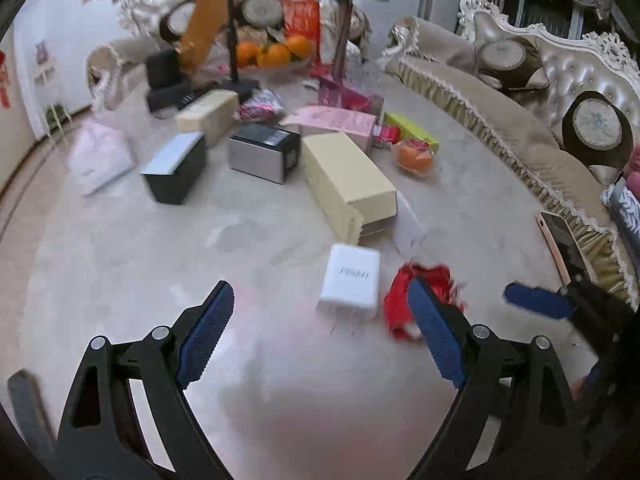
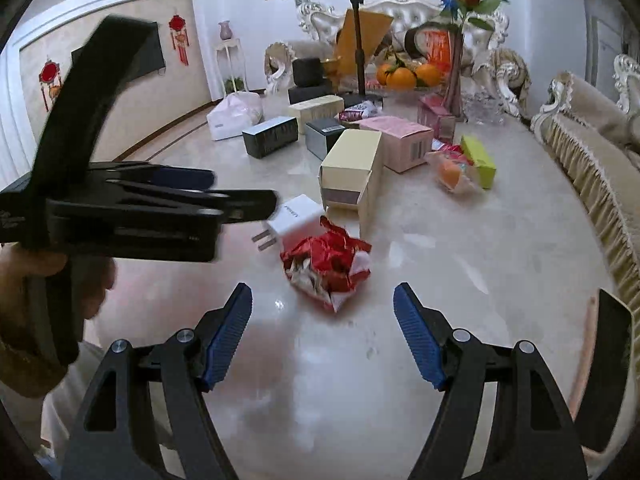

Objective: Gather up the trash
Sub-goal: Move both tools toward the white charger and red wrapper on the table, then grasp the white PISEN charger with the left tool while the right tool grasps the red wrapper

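- left gripper [image 1: 320, 328] jaws wide apart, nothing btwn them
- right gripper [image 2: 322, 332] jaws apart, empty, just short of red wrapper [image 2: 326, 266]
- white charger [image 2: 294, 220] touching wrapper's far side
- cream box [image 2: 352, 172] just behind wrapper

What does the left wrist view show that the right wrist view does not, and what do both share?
Only the left wrist view: round cushions on the long sofa.

Only the right wrist view: red wall ornaments, a vase on a white stand, and the left gripper seen from the side, held in a hand.

Both: the red wrapper, white charger, cream box, oranges, and the marble table.
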{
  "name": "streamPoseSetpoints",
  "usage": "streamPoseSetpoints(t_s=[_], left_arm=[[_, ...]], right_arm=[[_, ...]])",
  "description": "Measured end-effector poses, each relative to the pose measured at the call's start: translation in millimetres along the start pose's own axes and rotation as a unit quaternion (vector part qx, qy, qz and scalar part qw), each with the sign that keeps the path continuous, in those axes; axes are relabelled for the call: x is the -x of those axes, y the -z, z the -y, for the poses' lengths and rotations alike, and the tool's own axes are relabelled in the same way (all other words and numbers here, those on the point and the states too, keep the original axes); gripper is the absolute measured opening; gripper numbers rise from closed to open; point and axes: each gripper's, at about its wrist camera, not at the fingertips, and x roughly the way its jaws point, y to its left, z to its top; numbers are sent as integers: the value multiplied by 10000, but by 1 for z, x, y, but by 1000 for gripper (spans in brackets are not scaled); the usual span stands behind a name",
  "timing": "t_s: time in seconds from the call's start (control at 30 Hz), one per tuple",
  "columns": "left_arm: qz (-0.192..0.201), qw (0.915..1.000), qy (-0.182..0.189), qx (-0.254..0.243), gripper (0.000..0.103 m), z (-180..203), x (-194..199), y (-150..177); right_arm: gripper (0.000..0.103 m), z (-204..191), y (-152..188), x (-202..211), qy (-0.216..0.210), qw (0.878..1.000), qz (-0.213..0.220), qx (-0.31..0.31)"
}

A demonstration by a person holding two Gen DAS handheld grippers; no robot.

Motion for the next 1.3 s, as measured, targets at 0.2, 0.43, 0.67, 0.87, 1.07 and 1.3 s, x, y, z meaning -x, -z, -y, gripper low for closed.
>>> streamPoseSetpoints(t_s=[0.2,0.43,0.67,0.87,1.07,1.3], left_arm=[[-400,9990,111,-187,86,4,-34,4],[-551,9976,377,-172,86,-3,-45,3],[-638,9960,620,26,86,-12,-50,-2],[-660,9953,703,-7,86,-9,-52,0],[-654,9954,695,-43,86,-8,-51,2],[-597,9930,983,255,86,-21,-48,3]], right_arm=[[70,3,-8,-12,15,9999,-101,17],[70,3,-15,-31,109,9996,-243,132],[70,4,-21,-49,51,9990,-448,74],[57,6,-14,-46,32,9973,-681,286],[56,23,-5,-35,218,9967,-694,372],[74,13,-14,-32,77,9967,-389,705]])
